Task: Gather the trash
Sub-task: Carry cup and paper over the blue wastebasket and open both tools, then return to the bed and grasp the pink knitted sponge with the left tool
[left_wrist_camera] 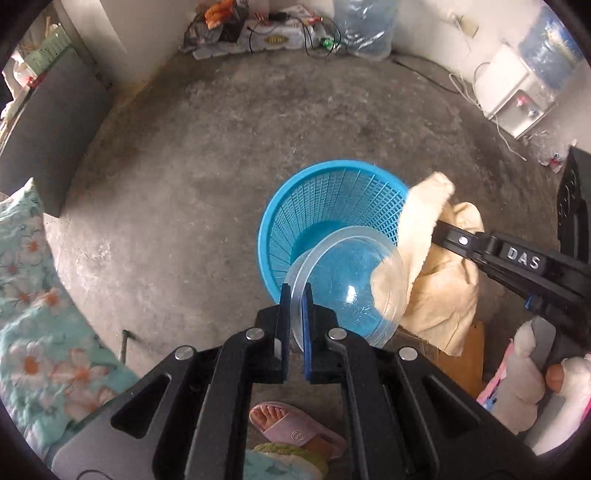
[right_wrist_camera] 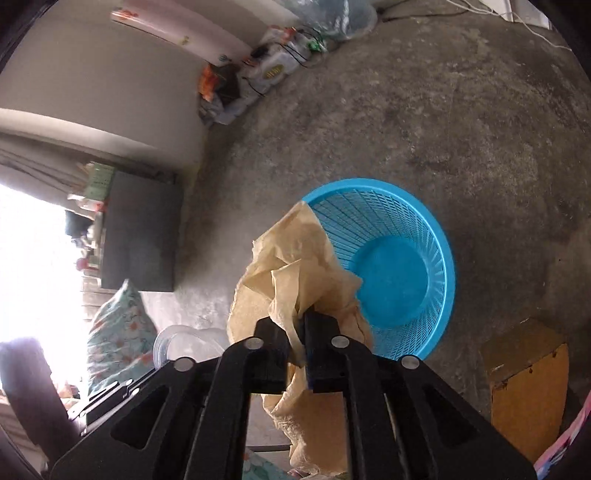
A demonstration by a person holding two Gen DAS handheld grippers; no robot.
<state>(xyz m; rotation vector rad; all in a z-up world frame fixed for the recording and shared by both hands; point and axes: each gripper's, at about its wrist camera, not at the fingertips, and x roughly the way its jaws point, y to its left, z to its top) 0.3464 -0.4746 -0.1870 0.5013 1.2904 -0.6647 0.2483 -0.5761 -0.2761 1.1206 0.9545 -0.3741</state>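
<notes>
Two pieces of trash hang over the blue basket [left_wrist_camera: 332, 206], which stands empty on the concrete floor [left_wrist_camera: 221, 147]. One is a clear plastic bowl [left_wrist_camera: 343, 284]: the left gripper [left_wrist_camera: 295, 295] is clenched on its rim, and the bowl tilts above the basket's near edge. The other is a crumpled tan paper [right_wrist_camera: 295, 266], caught between the fingers of the right gripper [right_wrist_camera: 297, 325]; it droops over the basket's rim, part hanging below the gripper. Whether the pads press on it I cannot tell. Near the basket sits a brown cardboard box [right_wrist_camera: 524, 384]. A floral quilt [left_wrist_camera: 33, 295] lies at the left. A foot in a pink slipper [left_wrist_camera: 291, 428] shows below the left gripper. Bags and cables are heaped along the far wall [left_wrist_camera: 424, 33].
</notes>
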